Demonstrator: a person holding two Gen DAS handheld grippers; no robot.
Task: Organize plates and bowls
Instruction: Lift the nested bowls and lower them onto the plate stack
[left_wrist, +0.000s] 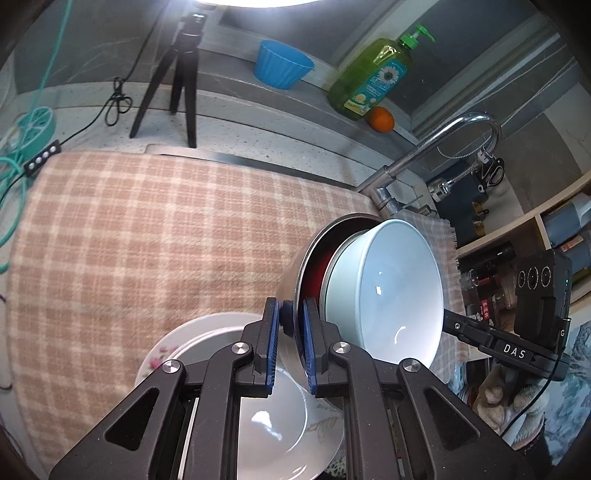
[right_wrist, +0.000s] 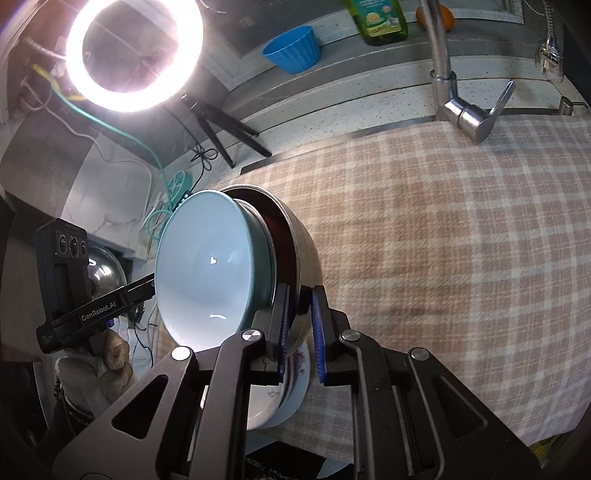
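While both tongs clamp opposite rim points of the stainless steel bowl (left_wrist: 291, 273), left tongs (left_wrist: 290, 336) and right tongs (right_wrist: 301, 325) share its weight, mouth tipped sideways above the checked-cloth desk (left_wrist: 147, 229). Nested inside: a pale blue bowl (left_wrist: 391, 288). Directly below waits a floral plate (left_wrist: 159, 354) holding a white bowl (left_wrist: 269, 424), likely the landing spot.

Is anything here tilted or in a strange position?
Yes. The nested bowls stand almost on edge, their openings sideways, with both the left gripper and the right gripper clamped on the metal bowl's rim.
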